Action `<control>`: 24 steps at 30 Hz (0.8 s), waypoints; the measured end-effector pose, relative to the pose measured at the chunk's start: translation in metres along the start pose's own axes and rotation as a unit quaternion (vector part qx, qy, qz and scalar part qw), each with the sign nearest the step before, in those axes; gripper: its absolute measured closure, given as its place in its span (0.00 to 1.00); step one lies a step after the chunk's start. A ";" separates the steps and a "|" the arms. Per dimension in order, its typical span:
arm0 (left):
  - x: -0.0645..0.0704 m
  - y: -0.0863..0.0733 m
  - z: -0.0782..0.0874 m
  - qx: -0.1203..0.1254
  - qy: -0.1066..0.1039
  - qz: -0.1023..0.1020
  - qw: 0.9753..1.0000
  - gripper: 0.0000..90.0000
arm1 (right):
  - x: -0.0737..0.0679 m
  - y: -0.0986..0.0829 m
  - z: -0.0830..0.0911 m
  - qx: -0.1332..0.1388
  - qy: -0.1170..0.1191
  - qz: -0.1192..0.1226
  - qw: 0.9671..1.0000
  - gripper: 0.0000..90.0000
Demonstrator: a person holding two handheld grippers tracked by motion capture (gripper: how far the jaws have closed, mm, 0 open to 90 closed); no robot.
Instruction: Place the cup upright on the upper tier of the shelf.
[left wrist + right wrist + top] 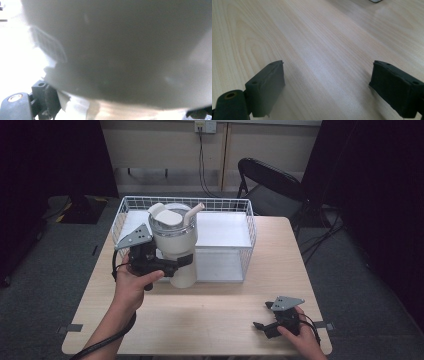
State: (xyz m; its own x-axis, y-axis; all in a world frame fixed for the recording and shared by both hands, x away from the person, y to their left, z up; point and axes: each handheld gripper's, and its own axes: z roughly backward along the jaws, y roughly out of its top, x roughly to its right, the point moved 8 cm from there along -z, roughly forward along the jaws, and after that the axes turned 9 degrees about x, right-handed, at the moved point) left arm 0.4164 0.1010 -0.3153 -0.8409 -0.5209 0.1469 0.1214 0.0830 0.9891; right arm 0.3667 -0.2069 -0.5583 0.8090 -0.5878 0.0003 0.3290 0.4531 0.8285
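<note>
Left of centre, the left tool (172, 265) clamps the white tumbler (177, 247), forearm angled up; lower right, the right tool (265, 317) rests spread on the bench (215, 310)

right gripper (327, 82) | fingers (265, 87) spread wide | low over bare wooden table (319, 37)

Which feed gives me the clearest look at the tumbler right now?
The high view: the whole cream tumbler, with lid and straw, shows at the basket's front, clamped by the left tongs. The left gripper view shows only its blurred wall, pressed close.
</note>
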 end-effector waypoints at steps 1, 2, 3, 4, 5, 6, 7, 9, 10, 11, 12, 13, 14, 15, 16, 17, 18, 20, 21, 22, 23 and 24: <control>-0.001 0.001 0.000 -0.002 -0.001 -0.002 1.000 0.11 | 0.000 0.000 0.000 0.000 0.000 0.000 1.000 0.13; -0.002 0.003 0.001 -0.002 0.001 -0.003 1.000 0.11 | 0.000 0.000 0.000 0.000 0.000 0.000 1.000 0.13; -0.002 0.004 0.001 -0.004 0.001 -0.005 1.000 0.11 | 0.000 0.000 0.000 0.000 0.000 0.000 1.000 0.13; -0.002 0.005 0.001 -0.002 0.001 -0.003 1.000 0.11 | 0.000 0.000 0.000 0.000 0.000 0.000 1.000 0.13; -0.003 0.006 0.001 -0.001 0.001 -0.002 1.000 0.11 | 0.000 0.000 0.000 0.000 0.000 0.000 1.000 0.13; -0.003 0.008 0.001 0.000 0.002 -0.001 1.000 0.11 | 0.000 0.000 0.000 0.000 0.000 0.000 1.000 0.13; -0.003 0.009 0.001 0.000 0.002 0.000 1.000 0.11 | 0.000 0.000 0.000 0.000 0.000 0.000 1.000 0.13; -0.004 0.011 0.001 -0.003 0.004 0.000 1.000 0.11 | 0.000 0.000 0.000 0.000 0.000 0.000 1.000 0.13; -0.005 0.013 0.001 -0.003 0.004 -0.001 1.000 0.11 | 0.000 0.000 0.000 0.000 0.000 0.000 1.000 0.13; -0.005 0.014 0.000 -0.003 0.004 -0.002 1.000 0.11 | 0.000 0.000 0.000 0.000 0.000 0.000 1.000 0.13; -0.005 0.016 0.000 -0.002 0.003 0.001 1.000 0.11 | 0.000 0.000 0.000 0.000 0.000 0.000 1.000 0.13; -0.005 0.018 0.000 -0.001 0.004 0.001 1.000 0.11 | 0.000 0.000 0.000 0.000 0.000 0.000 1.000 0.13; -0.006 0.021 -0.001 -0.001 0.003 0.001 1.000 0.11 | 0.000 0.000 0.000 0.000 0.000 0.000 1.000 0.13; -0.007 0.022 -0.001 -0.002 0.006 0.000 1.000 0.11 | 0.000 0.000 0.000 0.000 0.000 0.000 1.000 0.13; -0.008 0.024 -0.001 -0.001 0.006 -0.004 1.000 0.11 | 0.000 0.000 0.000 0.000 0.000 0.000 1.000 0.13; -0.008 0.026 -0.001 0.000 0.006 0.001 1.000 0.11 | 0.000 0.000 0.000 0.000 0.000 0.000 1.000 0.13; -0.009 0.028 -0.001 0.000 0.009 0.000 1.000 0.11 | 0.000 0.000 0.000 0.000 0.000 0.000 1.000 0.13; -0.011 0.031 -0.002 -0.001 0.009 -0.008 1.000 0.11 | 0.000 0.000 0.000 0.000 0.000 0.000 1.000 0.13; -0.012 0.033 -0.002 0.000 0.010 -0.013 1.000 0.11 | 0.000 0.000 0.000 0.000 0.000 0.000 1.000 0.13; -0.011 0.034 -0.003 0.001 0.009 -0.007 1.000 0.11 | 0.000 0.000 0.000 0.000 0.000 -0.001 1.000 0.13; -0.013 0.036 -0.003 0.001 0.009 -0.010 1.000 0.11 | 0.000 0.000 0.000 0.000 0.000 0.000 1.000 0.13; -0.013 0.037 -0.004 0.001 0.009 -0.006 1.000 0.11 | 0.000 0.000 0.000 0.000 0.000 0.000 1.000 0.13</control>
State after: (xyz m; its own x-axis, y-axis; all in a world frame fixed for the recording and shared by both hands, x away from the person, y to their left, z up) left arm 0.4336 0.1072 -0.2805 -0.8323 -0.5378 0.1344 0.1093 0.0785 0.9909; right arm 0.3667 -0.2069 -0.5583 0.8090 -0.5879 -0.0002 0.3292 0.4528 0.8286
